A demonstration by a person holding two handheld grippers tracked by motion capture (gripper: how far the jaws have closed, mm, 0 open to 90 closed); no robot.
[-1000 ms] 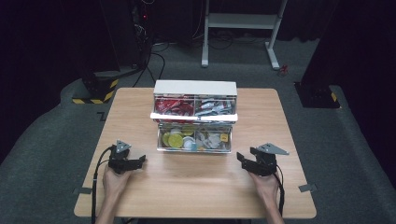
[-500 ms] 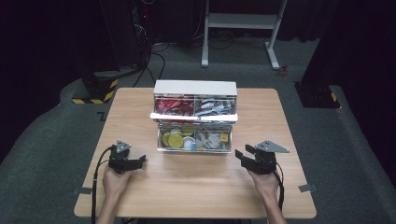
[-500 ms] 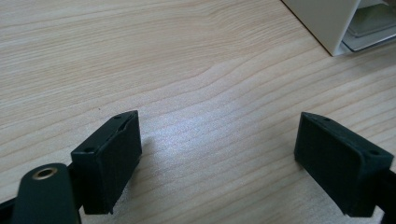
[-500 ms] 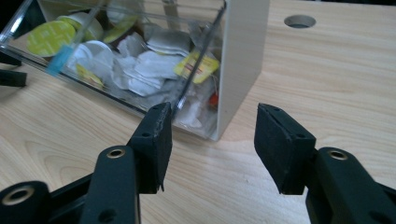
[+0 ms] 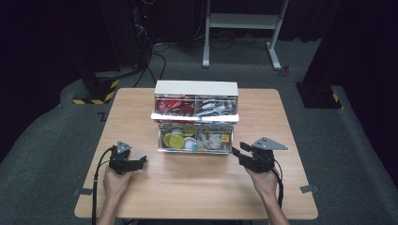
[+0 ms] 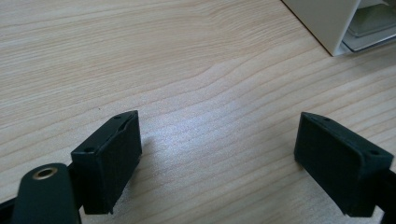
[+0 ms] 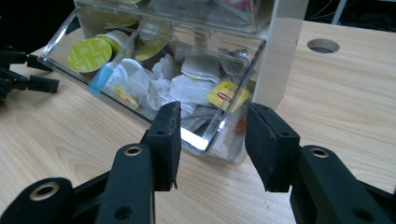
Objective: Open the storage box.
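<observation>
The right hand-held gripper (image 7: pixel 212 144), jaws just narrowing on nothing (still released), should square up to the drawer (image 7: pixel 154 79) corner before clamping.

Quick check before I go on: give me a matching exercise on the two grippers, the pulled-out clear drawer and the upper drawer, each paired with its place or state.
Things:
1. left gripper
2. right gripper
3. lower clear drawer
4. upper drawer

States:
A. pulled out, holds yellow-lidded cups and tea bags
B. jaws wide apart over bare table wood
C. pushed in, red packets at its left
D. jaws have just been closing, nothing between them, facing the drawer's corner

Pairs: 1-B, 2-D, 3-A, 4-C
</observation>
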